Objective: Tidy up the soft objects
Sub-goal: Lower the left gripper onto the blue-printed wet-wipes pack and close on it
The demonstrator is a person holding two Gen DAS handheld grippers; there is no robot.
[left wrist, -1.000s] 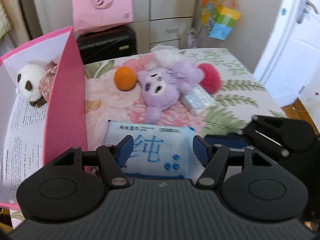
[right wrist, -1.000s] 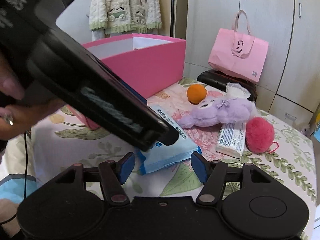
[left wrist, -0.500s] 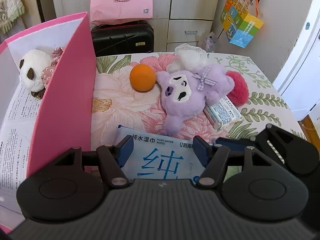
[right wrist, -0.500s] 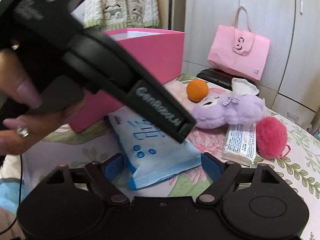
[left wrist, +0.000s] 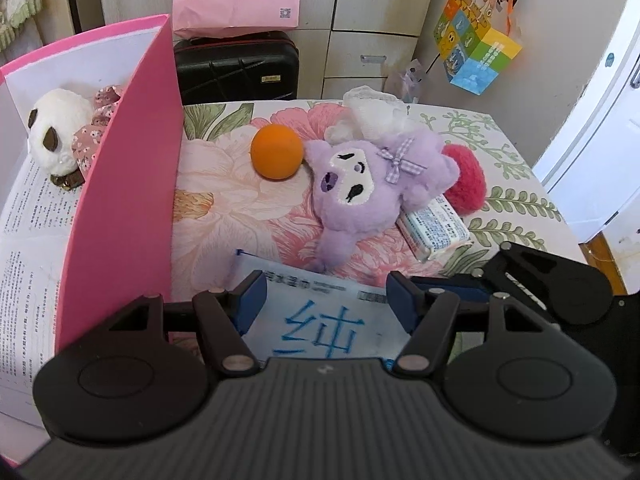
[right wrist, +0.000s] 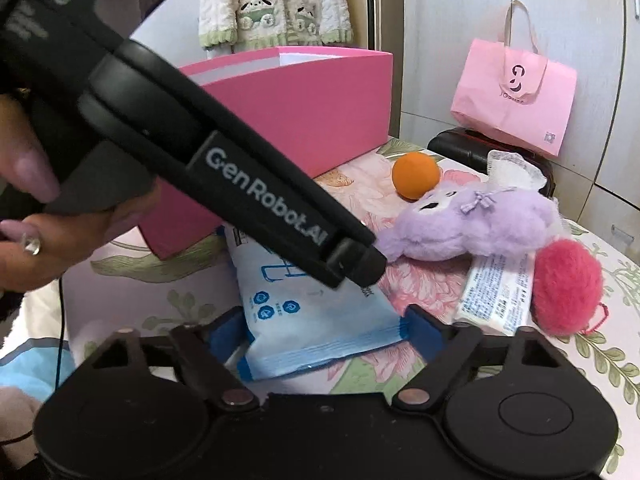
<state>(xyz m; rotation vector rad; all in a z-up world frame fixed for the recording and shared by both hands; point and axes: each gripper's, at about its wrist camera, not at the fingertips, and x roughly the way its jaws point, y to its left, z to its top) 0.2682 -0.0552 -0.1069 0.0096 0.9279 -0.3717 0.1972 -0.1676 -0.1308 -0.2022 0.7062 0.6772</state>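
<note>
The wet-wipes pack (right wrist: 316,320) lies flat on the bench (left wrist: 500,168), just beside the pink box (left wrist: 120,216) and in front of the purple plush (left wrist: 372,184).

Left tongs (left wrist: 322,300): jaws part open, straddling the near end of the pack. Whether the pads press on it cannot be told from the left wrist view.

Right tongs (right wrist: 326,330): jaws wide, one pad at each side of the pack's sealed end. The jaws have just been closing after a wider opening, with the pack between them; the right pad touches the pack's corner, but a firm grip is not evident.

Other items on the bench:
- orange ball (left wrist: 277,152), touching the plush;
- red pom-pom (left wrist: 466,184);
- small tissue pack (left wrist: 436,228), partly under the plush.

A panda plush (left wrist: 56,140) sits inside the box.
</note>
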